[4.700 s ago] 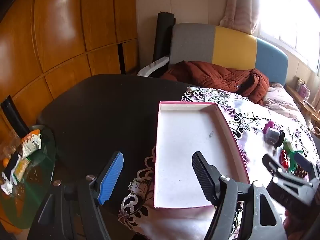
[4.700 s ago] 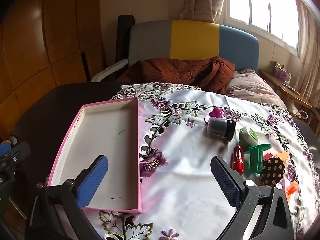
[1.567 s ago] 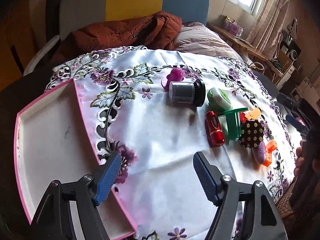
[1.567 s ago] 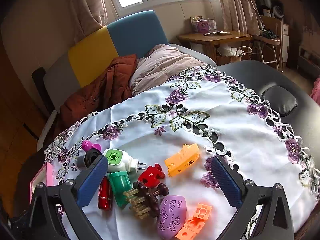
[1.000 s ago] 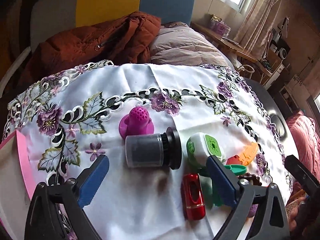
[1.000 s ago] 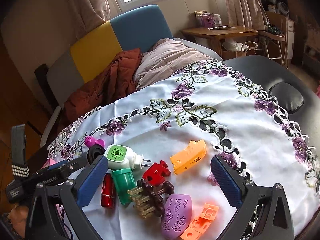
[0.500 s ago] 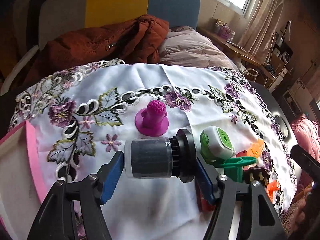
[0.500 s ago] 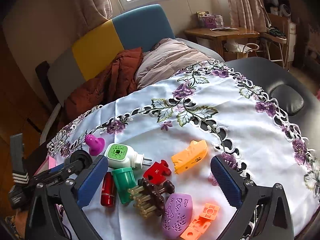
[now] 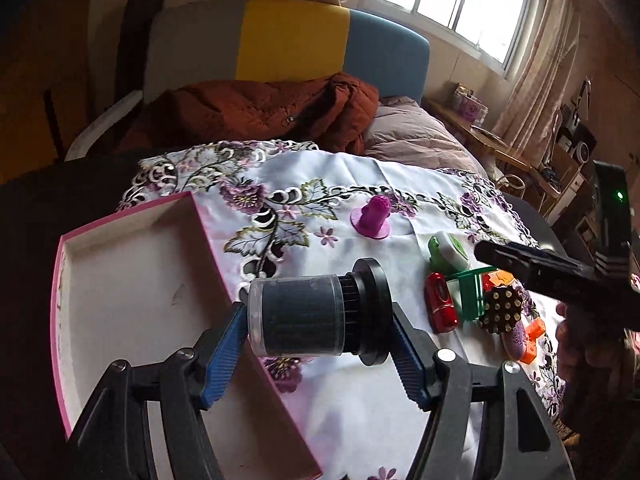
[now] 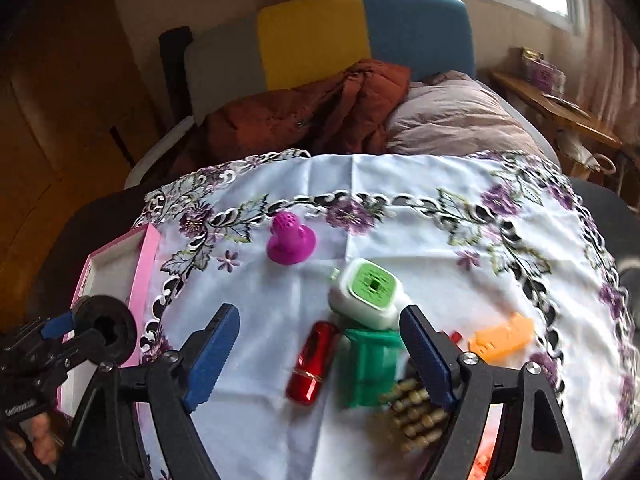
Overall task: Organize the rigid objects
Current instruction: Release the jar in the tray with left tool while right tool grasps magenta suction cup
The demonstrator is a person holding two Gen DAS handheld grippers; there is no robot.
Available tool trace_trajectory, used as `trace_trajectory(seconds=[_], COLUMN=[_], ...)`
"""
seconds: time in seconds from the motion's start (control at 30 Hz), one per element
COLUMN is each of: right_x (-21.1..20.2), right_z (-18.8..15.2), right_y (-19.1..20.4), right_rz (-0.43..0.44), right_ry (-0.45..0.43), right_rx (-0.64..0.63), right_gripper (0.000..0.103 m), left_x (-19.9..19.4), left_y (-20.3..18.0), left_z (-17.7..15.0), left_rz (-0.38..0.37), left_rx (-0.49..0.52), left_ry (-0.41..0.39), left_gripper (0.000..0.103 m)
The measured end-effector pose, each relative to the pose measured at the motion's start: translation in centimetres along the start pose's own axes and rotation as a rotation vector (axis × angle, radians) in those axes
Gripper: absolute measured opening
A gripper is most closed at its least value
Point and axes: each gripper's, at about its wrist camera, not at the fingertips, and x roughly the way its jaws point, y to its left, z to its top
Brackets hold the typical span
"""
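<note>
Left claw (image 9: 320,354) clamped on the jar (image 9: 298,316), lifted over the pink tray's (image 9: 224,276) edge. Right claw (image 10: 320,354) closing, unclamped, above the green cup (image 10: 370,364) and red tube (image 10: 312,362). No readable writing.

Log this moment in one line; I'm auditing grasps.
left gripper: shut on black jar, near pink tray | right gripper: closing, nothing gripped, over red tube

A white tablecloth (image 10: 320,360) embroidered with purple flowers carries a magenta stopper (image 10: 290,240), a glossy red tube (image 10: 312,362), a green cup (image 10: 368,368), an orange block (image 10: 502,338) and a pink-rimmed white tray (image 9: 132,300), beside a grey, yellow and blue headboard (image 9: 288,40).
</note>
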Motion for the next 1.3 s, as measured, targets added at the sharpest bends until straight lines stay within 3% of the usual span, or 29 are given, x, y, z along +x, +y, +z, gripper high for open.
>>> trace_trajectory(seconds=[0.2, 0.37, 0.43, 0.47, 0.7, 0.9, 1.07, 1.3], right_x=[6.8, 13.3, 15.3, 15.8, 10.2, 6.3, 6.7, 7.5], right_z=[4.3, 6.3, 6.5, 6.4, 4.0, -0.9, -3.5, -4.4], right_y=[4.1, 4.8, 4.7, 4.6, 6.7, 7.5, 7.5, 8.2], right_rz=[-0.039, -0.116, -0.136, -0.153, -0.047, 0.054, 0.052, 0.021], right_ry=[0.049, 0.135, 0.180, 0.195, 0.115, 0.161, 0.180, 0.185], right_rx=[-0.084, -0.073, -0.065, -0.065, -0.167, -0.229, -0.258, -0.328], right_gripper=[0.081, 0.073, 0.040, 0.040, 0.040, 0.040, 0.040, 0.040], left_x=[-2.3, -3.7, -3.9, -4.0, -3.4, -2.7, -0.4, 3.5], left_y=[3.6, 6.8, 8.1, 8.7, 12.9, 15.2, 17.2, 19.1], left_z=[-1.6, -2.2, -2.3, -2.4, -2.3, -1.3, 0.7, 2.6], left_rz=[0.046, 0.095, 0.112, 0.121, 0.131, 0.143, 0.171, 0.242], left_rx=[-0.058, -0.107, -0.130, -0.139, -0.228, -0.255, -0.266, -0.252], left_ry=[-0.023, -0.037, -0.038, -0.040, -0.042, -0.054, -0.021, 0.044], left_gripper=[0.069, 0.069, 0.069, 0.069, 0.069, 0.069, 0.069, 0.069])
